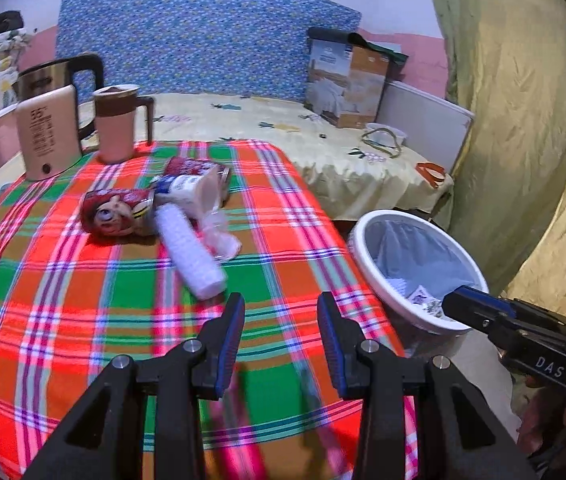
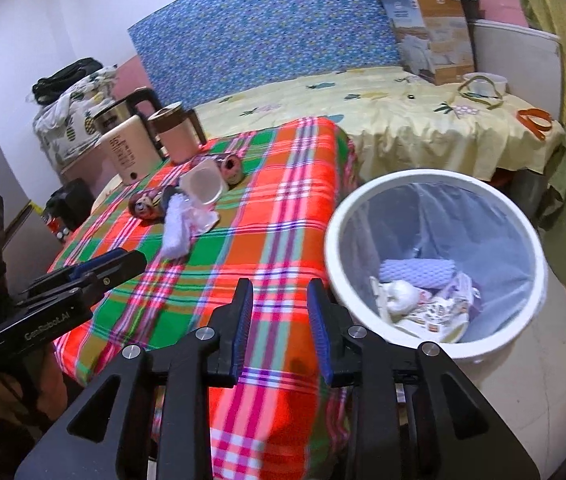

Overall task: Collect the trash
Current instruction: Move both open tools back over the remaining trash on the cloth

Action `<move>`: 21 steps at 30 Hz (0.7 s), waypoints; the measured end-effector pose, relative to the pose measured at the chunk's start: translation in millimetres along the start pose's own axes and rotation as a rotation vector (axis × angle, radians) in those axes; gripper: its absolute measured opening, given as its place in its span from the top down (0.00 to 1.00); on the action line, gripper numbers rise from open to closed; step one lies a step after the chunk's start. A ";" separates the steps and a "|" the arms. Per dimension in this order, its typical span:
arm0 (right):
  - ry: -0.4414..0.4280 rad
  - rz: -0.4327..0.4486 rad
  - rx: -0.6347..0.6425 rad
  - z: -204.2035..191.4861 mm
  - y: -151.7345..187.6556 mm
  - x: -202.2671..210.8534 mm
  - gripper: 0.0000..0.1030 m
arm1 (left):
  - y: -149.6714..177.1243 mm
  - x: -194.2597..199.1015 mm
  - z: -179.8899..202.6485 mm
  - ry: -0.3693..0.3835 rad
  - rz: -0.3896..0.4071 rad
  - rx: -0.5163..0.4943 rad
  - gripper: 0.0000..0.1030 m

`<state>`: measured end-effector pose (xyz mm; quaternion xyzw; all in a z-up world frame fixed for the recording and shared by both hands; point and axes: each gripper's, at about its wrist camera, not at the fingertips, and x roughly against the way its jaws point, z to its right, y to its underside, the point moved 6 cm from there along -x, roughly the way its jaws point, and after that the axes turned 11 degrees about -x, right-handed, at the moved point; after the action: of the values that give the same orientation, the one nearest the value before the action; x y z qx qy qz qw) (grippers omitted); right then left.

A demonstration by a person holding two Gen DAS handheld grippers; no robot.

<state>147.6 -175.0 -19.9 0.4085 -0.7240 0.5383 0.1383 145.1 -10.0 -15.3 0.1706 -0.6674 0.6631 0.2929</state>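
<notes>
Trash lies on the plaid tablecloth: a white foam sleeve, a red printed can, a clear plastic cup, a second can behind it and crumpled plastic wrap. My left gripper is open and empty, just short of the sleeve. My right gripper is open and empty above the table's near corner, beside the white bin. The bin, also in the left wrist view, holds a foam sleeve and wrappers. The pile also shows in the right wrist view.
A beige kettle, a steel kettle and a pink lidded mug stand at the table's back left. Behind is a bed with a yellow sheet, a cardboard box and a green curtain at right.
</notes>
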 end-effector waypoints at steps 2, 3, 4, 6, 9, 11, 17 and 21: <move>-0.010 -0.010 0.012 -6.9 0.6 -3.4 0.70 | 3.1 1.4 -9.4 -0.015 -0.002 0.013 0.62; -0.013 -0.013 0.015 -9.1 1.2 -4.2 0.70 | 4.0 1.9 -13.3 -0.020 -0.002 0.017 0.62; -0.017 -0.017 0.020 -12.0 1.3 -5.8 0.70 | 5.6 2.6 -18.2 -0.027 -0.003 0.023 0.62; -0.021 -0.021 0.028 -16.6 1.8 -7.5 0.70 | 8.2 3.6 -26.6 -0.038 -0.003 0.034 0.62; -0.026 -0.025 0.038 -22.2 1.2 -10.2 0.69 | 11.4 5.5 -41.5 -0.059 -0.003 0.049 0.62; -0.030 -0.027 0.044 -26.5 0.5 -12.3 0.67 | 12.5 5.9 -50.7 -0.074 -0.005 0.061 0.62; -0.040 -0.045 0.066 -39.9 -0.4 -23.4 0.64 | 13.3 6.6 -78.5 -0.116 -0.005 0.094 0.62; -0.048 -0.062 0.089 -49.8 -0.8 -32.2 0.64 | 13.9 5.8 -91.9 -0.134 -0.006 0.113 0.60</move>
<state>156.5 -116.3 -21.0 0.4494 -0.6896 0.5553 0.1193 147.2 82.3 -27.2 0.2327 -0.6466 0.6859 0.2394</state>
